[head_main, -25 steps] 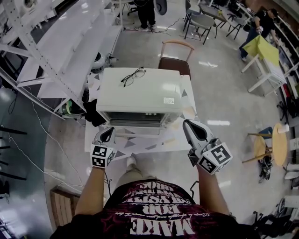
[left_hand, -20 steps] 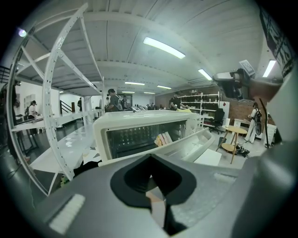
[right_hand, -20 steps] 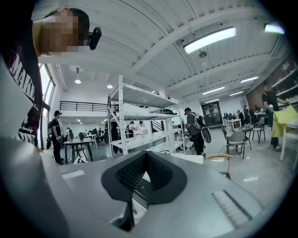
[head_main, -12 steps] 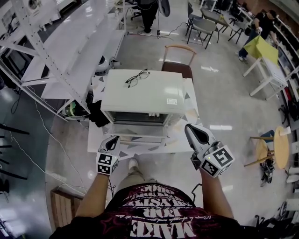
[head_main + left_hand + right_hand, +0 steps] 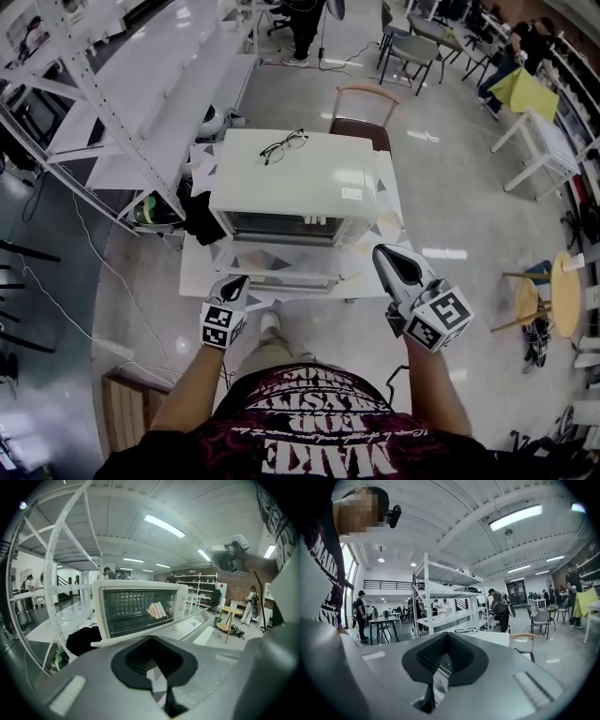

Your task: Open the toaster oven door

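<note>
The toaster oven (image 5: 295, 183) is set on a table (image 5: 199, 270) at 12 o'clock, with glasses (image 5: 283, 145) on top. Its door (image 5: 281, 272) is judged already dropped flat: stiff, hinged, glass-paned, best taken by its front bar. A rack (image 5: 126, 620) and pale slices (image 5: 156, 610) are seen inside. The left gripper (image 5: 236, 281) at 7 o'clock and the right gripper (image 5: 382, 253) at 5 o'clock are pinched closed, empty.

The left forearm (image 5: 187, 384) and right forearm (image 5: 433, 386) reach forward, well apart. The left gripper (image 5: 236, 282) and right gripper (image 5: 382, 253) point ahead, each with its 2 jaws together, empty.
</note>
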Available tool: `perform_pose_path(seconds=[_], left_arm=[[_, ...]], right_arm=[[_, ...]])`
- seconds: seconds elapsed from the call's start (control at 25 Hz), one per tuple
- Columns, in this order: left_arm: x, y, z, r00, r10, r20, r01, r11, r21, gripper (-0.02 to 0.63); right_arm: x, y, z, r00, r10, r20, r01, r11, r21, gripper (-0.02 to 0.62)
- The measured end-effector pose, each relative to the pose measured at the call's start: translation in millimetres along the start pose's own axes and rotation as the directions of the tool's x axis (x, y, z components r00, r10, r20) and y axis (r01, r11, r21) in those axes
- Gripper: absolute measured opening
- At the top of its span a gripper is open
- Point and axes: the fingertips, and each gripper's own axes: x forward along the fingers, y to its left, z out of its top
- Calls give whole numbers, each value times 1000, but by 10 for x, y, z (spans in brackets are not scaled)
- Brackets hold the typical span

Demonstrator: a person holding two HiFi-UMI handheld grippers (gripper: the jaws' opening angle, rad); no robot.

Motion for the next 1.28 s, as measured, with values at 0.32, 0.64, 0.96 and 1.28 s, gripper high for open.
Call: perform_pose_path(seconds=[0.32, 0.64, 0.96, 1.28], left_arm=[[-39, -104, -289, 999, -34, -18, 35, 999, 28, 0], [-31, -165, -598, 998, -55, -20, 55, 998, 18, 0], [37, -232, -961, 997, -66, -31, 64, 996, -64, 0], [98, -236, -1137, 997, -74, 5, 74, 996, -58, 0]], right_arm=[[79, 149, -70, 1000, 24, -20, -24, 1000, 3, 26], [140, 197, -127, 999, 23, -44, -23, 1000, -1, 26], [188, 177, -185, 998, 13, -69, -14, 1000, -14, 26], [286, 170, -284, 996, 9, -86, -8, 1000, 7, 26]])
